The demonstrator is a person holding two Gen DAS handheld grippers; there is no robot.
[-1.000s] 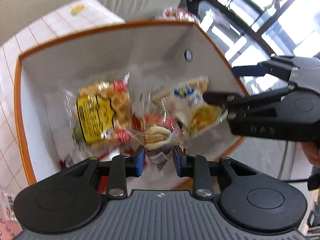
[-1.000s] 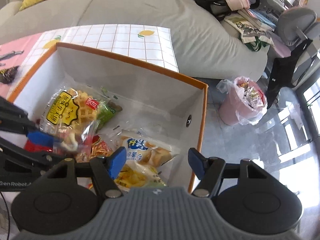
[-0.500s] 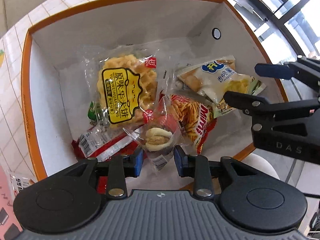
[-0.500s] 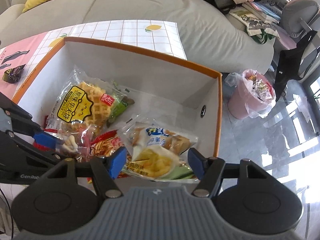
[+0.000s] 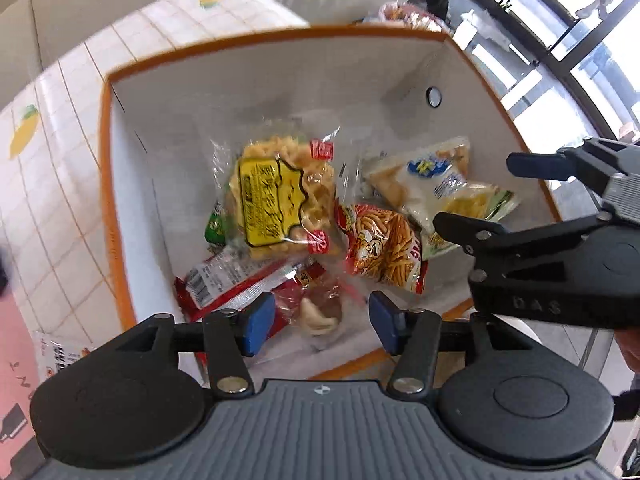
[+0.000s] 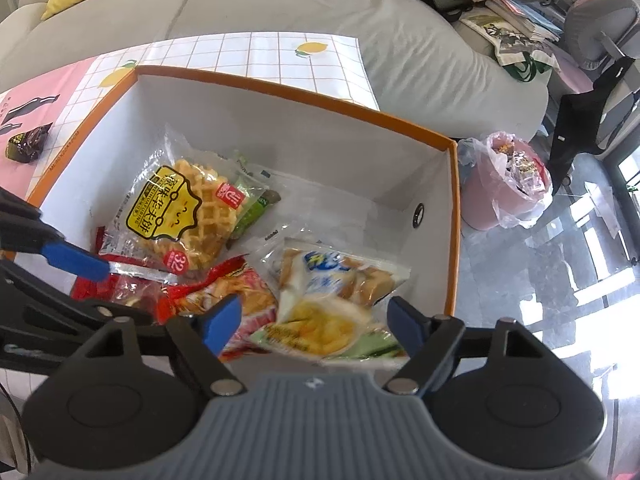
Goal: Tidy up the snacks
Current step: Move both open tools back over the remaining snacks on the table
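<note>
Released pastry packet (image 5: 320, 314) — left tongs (image 5: 322, 320) apart

My left gripper (image 5: 322, 318) covers the box's near wall. The green packet (image 5: 216, 227) hides mostly under the waffle bag (image 5: 276, 200), whose print blurs. The table-edge packet (image 5: 60, 354) is cut off.

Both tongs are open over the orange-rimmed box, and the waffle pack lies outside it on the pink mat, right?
Not quite. The waffle pack lies inside the orange-rimmed box, among the other snacks, as the right wrist view shows. Both the left tongs and right tongs are open over it.
</note>
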